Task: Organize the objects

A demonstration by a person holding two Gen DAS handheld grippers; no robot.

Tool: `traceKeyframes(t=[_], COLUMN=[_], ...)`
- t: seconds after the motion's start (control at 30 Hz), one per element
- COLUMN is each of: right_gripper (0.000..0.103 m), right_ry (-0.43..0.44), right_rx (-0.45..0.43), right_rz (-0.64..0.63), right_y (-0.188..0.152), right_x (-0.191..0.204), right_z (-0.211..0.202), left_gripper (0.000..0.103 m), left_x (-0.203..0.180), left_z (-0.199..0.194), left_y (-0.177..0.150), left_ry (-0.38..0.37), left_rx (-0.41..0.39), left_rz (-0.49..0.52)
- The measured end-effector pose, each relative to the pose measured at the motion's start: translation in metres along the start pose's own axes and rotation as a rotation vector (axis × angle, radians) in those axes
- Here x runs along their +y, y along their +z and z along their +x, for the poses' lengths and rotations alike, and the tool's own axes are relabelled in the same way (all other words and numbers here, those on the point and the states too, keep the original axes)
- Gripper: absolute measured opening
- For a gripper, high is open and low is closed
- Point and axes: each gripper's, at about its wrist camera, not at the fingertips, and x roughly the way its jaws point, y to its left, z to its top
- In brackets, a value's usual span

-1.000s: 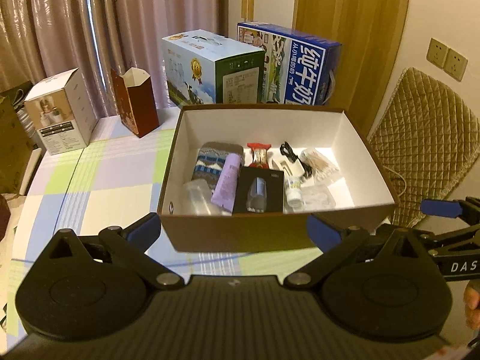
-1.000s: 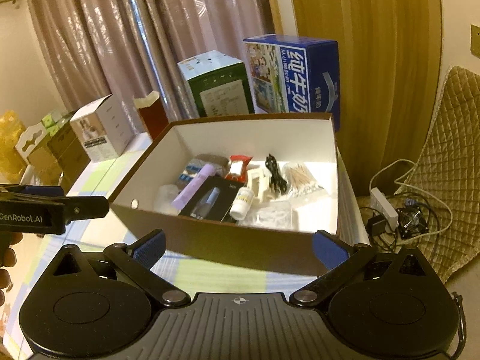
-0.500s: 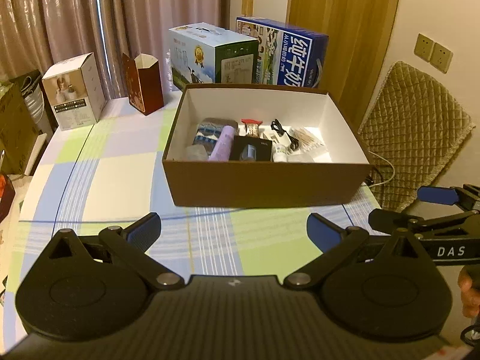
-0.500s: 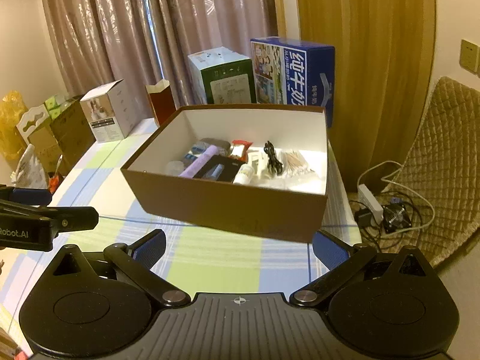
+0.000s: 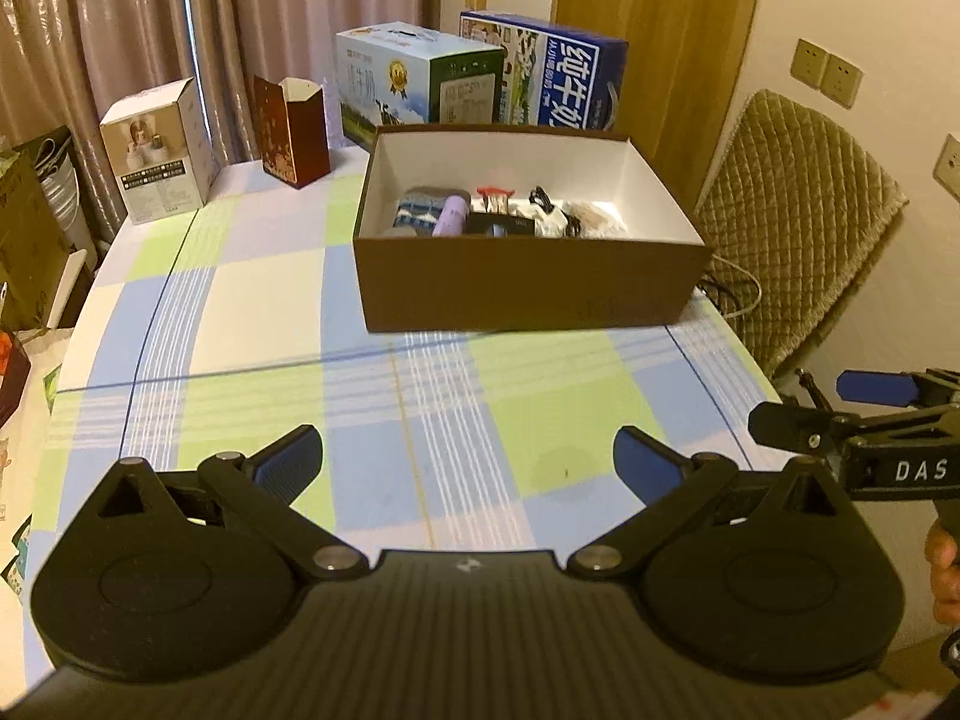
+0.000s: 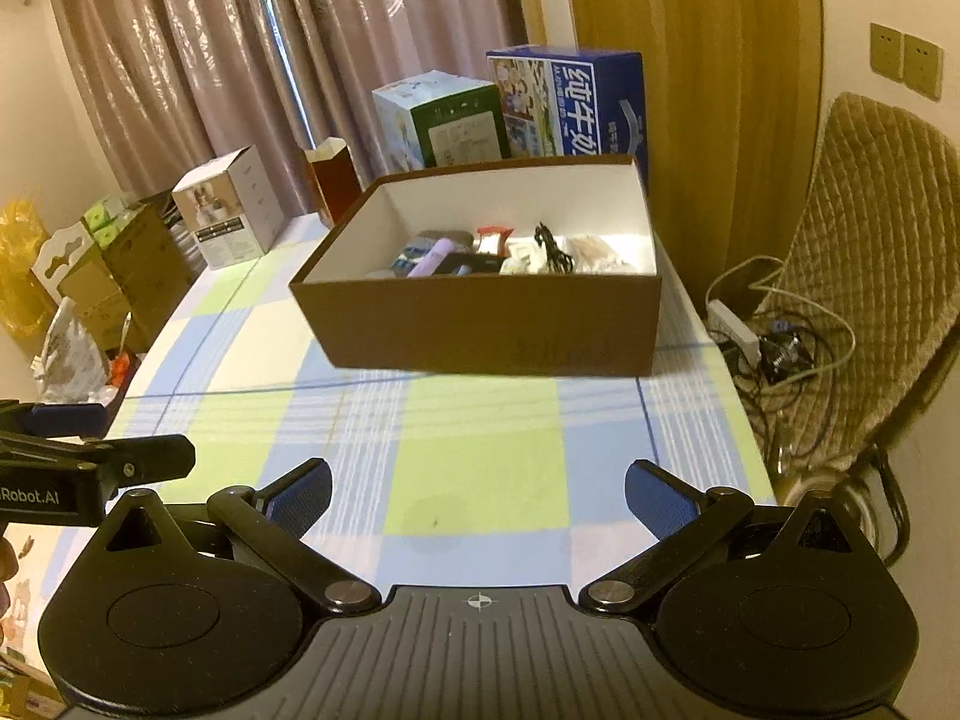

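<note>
Hovering low over the near end of the checked tablecloth [image 5: 258,324], both tongs are released: the left gripper [image 5: 468,459] and the right gripper [image 6: 478,495] each show blue pads spread wide with nothing between them. Ahead of both, well apart from the fingertips, sits the brown cardboard box [image 5: 528,285], open-topped, white inside. Contents lie along its floor: a lilac tube [image 5: 453,215], a black flat case [image 5: 501,224] just right of it, a red-capped item [image 5: 495,194] behind, a black cable [image 6: 553,247] and a pale clear-wrapped bundle [image 6: 591,252] toward the right wall. The cloth between tongs and box carries no loose item. Judgement: the gathering step looks finished, or a fresh item must be found elsewhere; the step in hand reads as standing off. Further back stand milk cartons [image 5: 543,81] and a small white box [image 5: 159,150]. Any next move calls for a forward reach past the near wall, jaws kept apart, descending from above.
</note>
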Motion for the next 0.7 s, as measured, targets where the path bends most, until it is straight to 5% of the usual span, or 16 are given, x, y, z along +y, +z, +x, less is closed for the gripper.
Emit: traceKeyframes(t=[0.7], right_gripper=[0.101], right_ry=[-0.049], right_rx=[0.002], right_rz=[0.026], right_y=[-0.045], right_x=[0.034], right_z=[-0.034], left_gripper=[0.102], left_x=[0.012], left_z=[-0.031], left_y=[-0.039], left_ry=[-0.044], left_rx=[0.01], left_rz=[0.034])
